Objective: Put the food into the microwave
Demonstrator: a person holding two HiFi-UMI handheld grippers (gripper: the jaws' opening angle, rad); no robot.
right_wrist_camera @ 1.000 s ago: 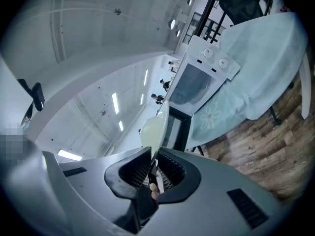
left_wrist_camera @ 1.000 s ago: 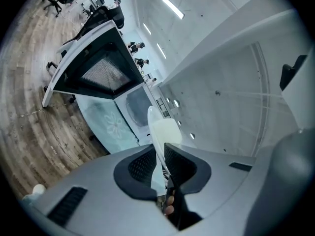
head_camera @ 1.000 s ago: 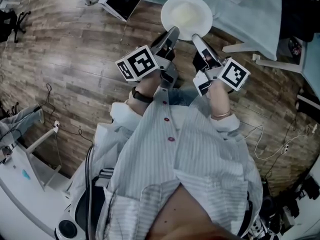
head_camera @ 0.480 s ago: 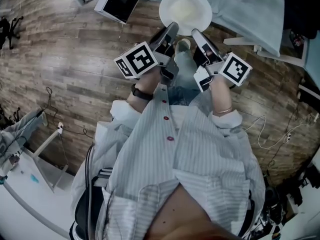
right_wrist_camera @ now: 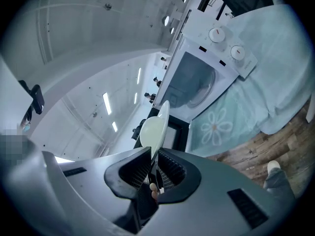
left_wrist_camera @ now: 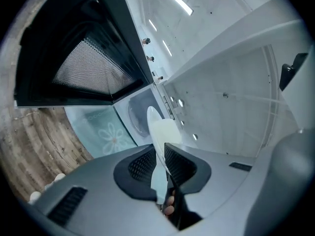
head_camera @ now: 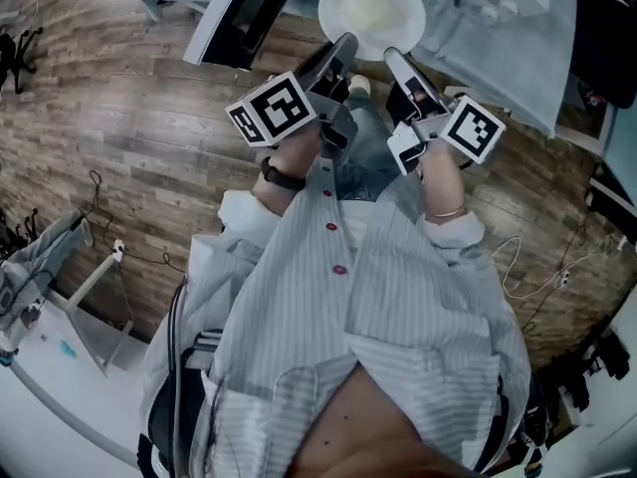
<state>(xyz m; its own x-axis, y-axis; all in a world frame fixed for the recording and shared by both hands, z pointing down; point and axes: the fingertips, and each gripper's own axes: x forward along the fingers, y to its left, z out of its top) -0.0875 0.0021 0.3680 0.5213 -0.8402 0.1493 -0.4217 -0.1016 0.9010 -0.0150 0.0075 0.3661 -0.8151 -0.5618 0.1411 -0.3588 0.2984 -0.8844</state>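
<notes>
On the white plate (head_camera: 331, 26), pale yellowish food (head_camera: 370, 10).

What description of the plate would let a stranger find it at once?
Find the white microwave with its door open, on the flowered cloth. In front of it the plate is held in the air, its rim pinched by the left tongs and the right tongs. It is the only round white dish, carrying pale food.
</notes>
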